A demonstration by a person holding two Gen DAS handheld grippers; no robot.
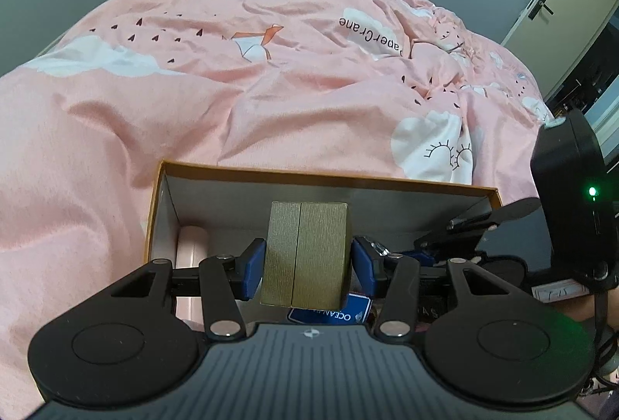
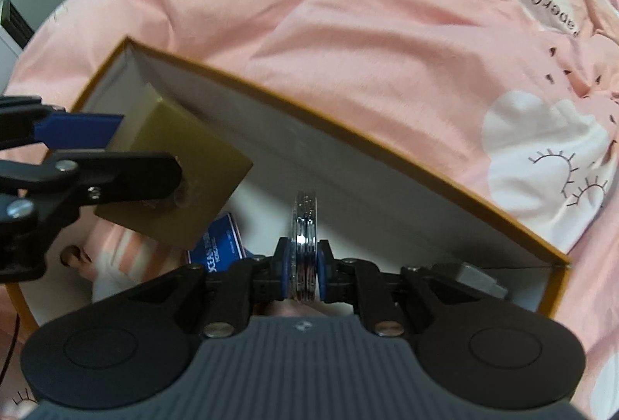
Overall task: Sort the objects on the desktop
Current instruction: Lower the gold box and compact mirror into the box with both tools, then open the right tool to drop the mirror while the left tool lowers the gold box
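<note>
Left gripper [image 1: 307,261] is clamping a gold box [image 1: 305,253], its long axis running forward between the fingers. Right gripper [image 2: 303,263] is pinching a silver disc [image 2: 304,246] edge-on, standing upright, over the open cardboard box [image 2: 348,133]

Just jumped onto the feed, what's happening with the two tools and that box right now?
Both tools are loaded and held over the open orange-rimmed box, which sits on a pink bedspread. The left tool is clamped on a gold box; the right tool is shut on a thin, shiny round metal object, gripped edge-on. Already inside the box are a blue packet and a pink-and-white item. Neither held item has been let go yet.
</note>
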